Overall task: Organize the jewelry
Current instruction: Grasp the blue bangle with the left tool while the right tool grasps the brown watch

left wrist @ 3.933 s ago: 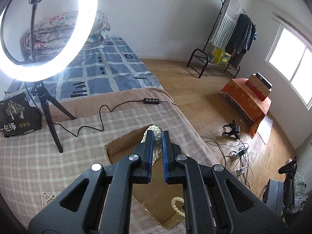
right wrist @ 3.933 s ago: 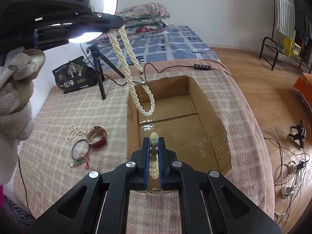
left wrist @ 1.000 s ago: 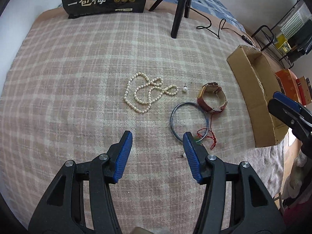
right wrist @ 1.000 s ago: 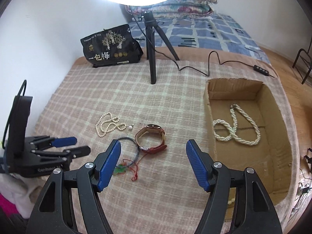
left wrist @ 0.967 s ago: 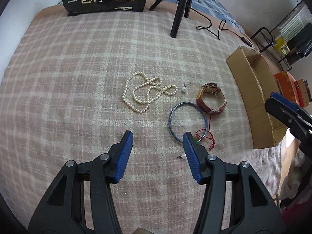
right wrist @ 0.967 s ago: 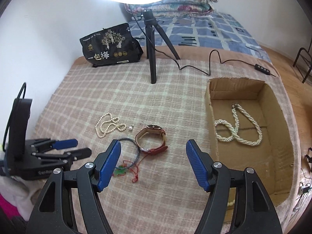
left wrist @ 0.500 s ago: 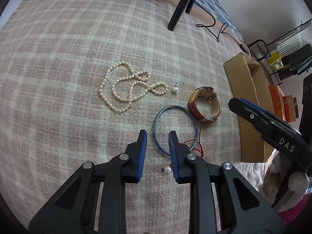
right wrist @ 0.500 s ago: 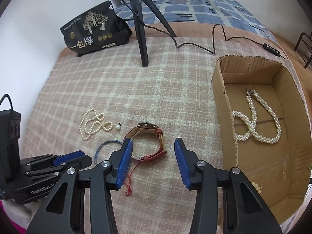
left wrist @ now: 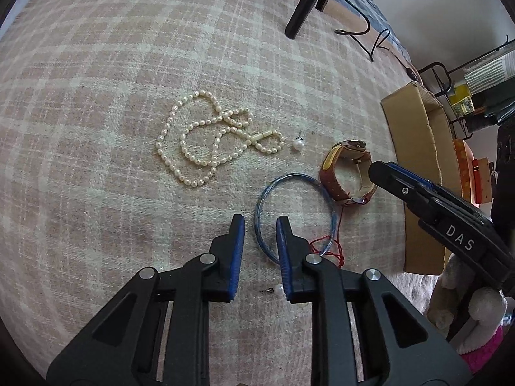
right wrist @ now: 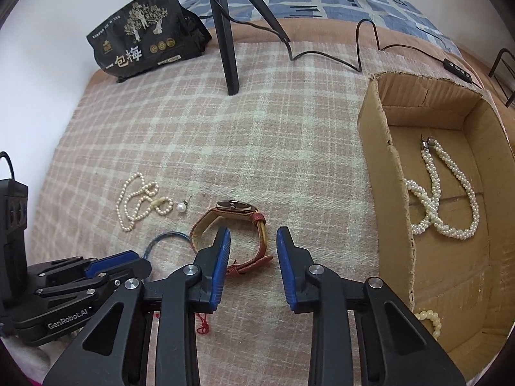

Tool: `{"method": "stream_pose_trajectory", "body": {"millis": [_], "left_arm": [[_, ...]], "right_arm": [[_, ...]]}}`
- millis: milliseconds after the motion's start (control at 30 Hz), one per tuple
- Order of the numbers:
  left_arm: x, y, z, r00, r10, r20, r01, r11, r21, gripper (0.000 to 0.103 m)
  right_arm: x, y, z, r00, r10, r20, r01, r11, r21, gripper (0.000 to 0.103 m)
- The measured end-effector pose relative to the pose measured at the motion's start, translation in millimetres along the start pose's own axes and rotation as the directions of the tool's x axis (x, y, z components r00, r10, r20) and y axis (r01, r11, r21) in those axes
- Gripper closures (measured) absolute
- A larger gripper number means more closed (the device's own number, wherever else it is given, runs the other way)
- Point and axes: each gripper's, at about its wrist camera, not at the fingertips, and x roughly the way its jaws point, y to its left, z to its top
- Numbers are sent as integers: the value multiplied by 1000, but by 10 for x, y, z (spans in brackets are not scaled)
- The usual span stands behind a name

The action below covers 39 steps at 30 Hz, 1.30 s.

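Note:
On the plaid blanket lie a thin pearl necklace (left wrist: 212, 141), a loose pearl earring (left wrist: 298, 144), a blue bangle (left wrist: 294, 212) with red cord, and a brown-strap watch (right wrist: 239, 234). A second pearl stud (left wrist: 276, 289) lies under my left gripper. My left gripper (left wrist: 259, 225) is open, low over the bangle's left rim. My right gripper (right wrist: 252, 238) is open, its fingers on either side of the watch strap. The cardboard box (right wrist: 383, 160) at right holds a twisted pearl necklace (right wrist: 444, 199) and a bead bracelet (right wrist: 428, 318).
A black tripod leg (right wrist: 228, 48) and its cable (right wrist: 334, 54) stand at the back of the blanket. A black snack bag (right wrist: 145, 35) lies at the back left. The box (left wrist: 415, 148) lies to the right of the jewelry in the left wrist view.
Both grippers have come down closer to the blanket and narrowed their jaws. The left one now hovers over the bangle, the right one over the watch.

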Motion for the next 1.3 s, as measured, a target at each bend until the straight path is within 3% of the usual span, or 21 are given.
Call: {"method": "stream_pose_trajectory", "body": {"millis": [333,500,733,900,967,1300], "left_arm": [[111,-31,34,999,30,-18,-30,999,22,85],[131,-18,26,999,44,-2,-44,998,34,95],[111,-38,-2,998,57,41,-59,997,55,100],[106,-44,-3,997,51,55,-54,997,55,101],[95,-41,-1,997,45,59,-48,998,49,101],[-48,-120,-45,995,40,91,-46,997,69,101]], "right_arm": [[122,18,29,1000,-24,-10,24,1000,-4,77],[192,11,35,999,-44,-19,44,999,-5,79],[263,3,41,998,-56,-29,56,998,-5,80],[306,16,31,997,-75,-32,75,997,-13,86],[314,16,26,996,-78,-30,78,997,-12,94],[244,-2,3,998,-65,-4,65,998,-2,96]]}}
